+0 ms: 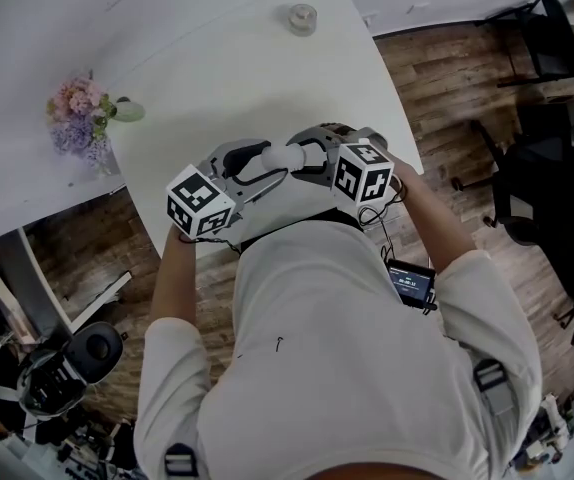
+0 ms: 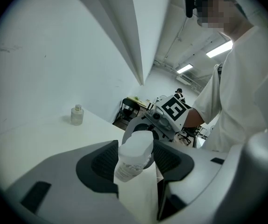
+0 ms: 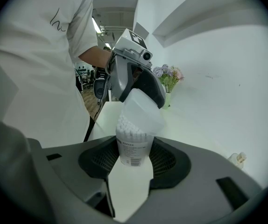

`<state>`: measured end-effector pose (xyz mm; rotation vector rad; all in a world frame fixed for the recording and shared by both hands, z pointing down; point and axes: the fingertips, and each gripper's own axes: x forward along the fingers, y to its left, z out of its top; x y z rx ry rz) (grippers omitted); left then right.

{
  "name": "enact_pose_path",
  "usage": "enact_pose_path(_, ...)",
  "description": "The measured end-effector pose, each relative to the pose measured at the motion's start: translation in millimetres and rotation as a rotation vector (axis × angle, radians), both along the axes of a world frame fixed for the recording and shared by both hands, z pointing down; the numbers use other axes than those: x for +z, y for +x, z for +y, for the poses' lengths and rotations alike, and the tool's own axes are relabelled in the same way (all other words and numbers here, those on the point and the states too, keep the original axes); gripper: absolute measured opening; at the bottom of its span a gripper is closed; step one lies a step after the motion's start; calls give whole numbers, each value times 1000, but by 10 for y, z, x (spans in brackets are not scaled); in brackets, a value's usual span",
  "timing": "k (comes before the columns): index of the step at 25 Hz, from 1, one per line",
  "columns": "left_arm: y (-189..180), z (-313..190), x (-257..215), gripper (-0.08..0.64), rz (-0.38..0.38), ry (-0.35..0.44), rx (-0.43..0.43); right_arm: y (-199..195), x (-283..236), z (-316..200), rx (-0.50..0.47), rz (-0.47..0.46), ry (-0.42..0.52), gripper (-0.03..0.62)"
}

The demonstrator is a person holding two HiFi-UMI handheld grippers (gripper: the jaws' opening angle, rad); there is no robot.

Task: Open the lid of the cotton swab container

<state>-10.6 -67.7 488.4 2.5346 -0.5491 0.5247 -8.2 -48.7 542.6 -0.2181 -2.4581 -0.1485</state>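
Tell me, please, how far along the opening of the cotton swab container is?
Done: the right tongs clamp the clear plastic cotton swab container and the left tongs clamp its translucent plastic lid. In hand: the lid sits tilted, white swab tips showing under its raised edge. Left: bringing the lid fully clear.

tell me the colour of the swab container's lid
Translucent white lid; clearest in the right gripper view.
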Motion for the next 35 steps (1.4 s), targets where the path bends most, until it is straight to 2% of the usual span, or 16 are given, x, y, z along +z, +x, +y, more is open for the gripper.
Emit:
enact_pose_path(12, -27, 8, -66, 247, 12, 27, -41, -24, -36, 21, 26, -28, 0, 193)
enact_pose_path(22, -107, -74, -162, 247, 18, 71, -111, -12, -2, 70, 24, -18, -6, 193)
enact_pose_path(27, -133, -151, -205, 176, 37, 88, -142, -15, 15, 86, 26, -22, -18, 193)
enact_pose_path(35, -97, -230, -188, 158, 43, 79, -155, 25, 25, 110, 31, -21, -23, 192)
